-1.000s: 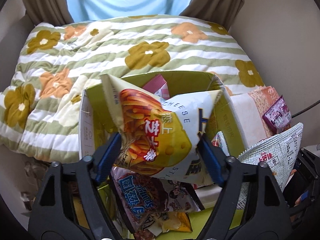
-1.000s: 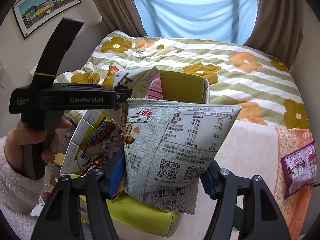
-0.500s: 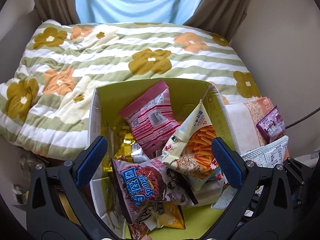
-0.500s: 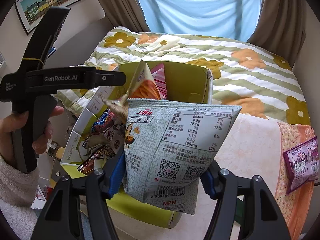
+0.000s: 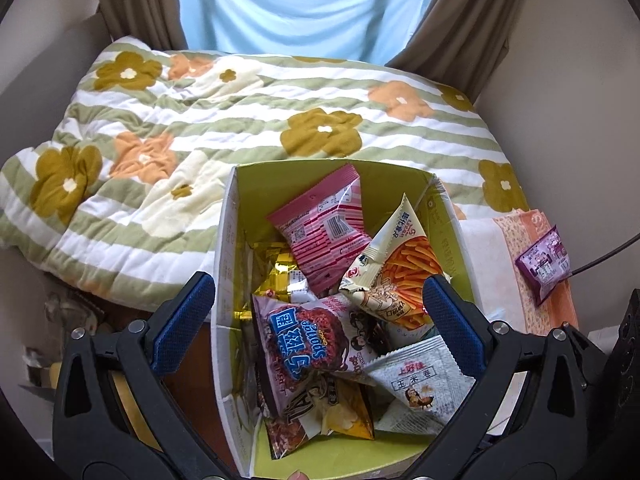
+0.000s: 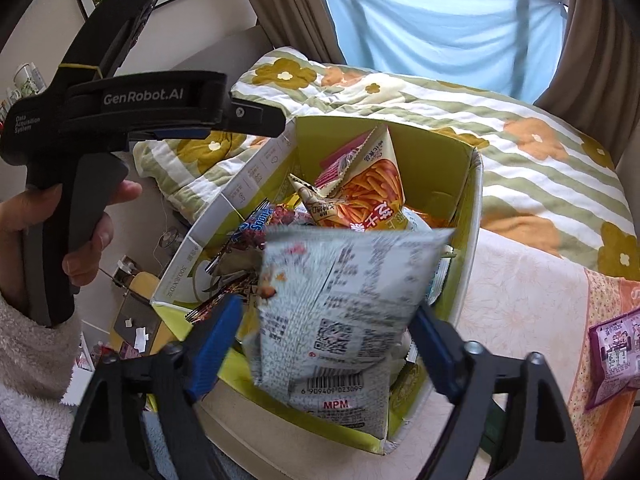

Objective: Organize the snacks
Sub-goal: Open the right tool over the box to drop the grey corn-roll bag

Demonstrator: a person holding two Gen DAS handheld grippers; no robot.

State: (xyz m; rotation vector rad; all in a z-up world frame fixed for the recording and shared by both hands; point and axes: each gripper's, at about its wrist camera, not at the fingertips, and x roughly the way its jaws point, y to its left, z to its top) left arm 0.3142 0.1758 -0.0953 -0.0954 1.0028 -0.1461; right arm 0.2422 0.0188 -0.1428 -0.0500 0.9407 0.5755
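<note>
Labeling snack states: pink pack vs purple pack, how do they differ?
The pink pack is in the box, propped on other snacks; the purple pack lies alone on the orange cloth outside it. Pink is striped and looks larger; purple is darker. Both look sealed.

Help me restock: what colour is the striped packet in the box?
Pink with white stripes; clearest in the left wrist view.
</note>
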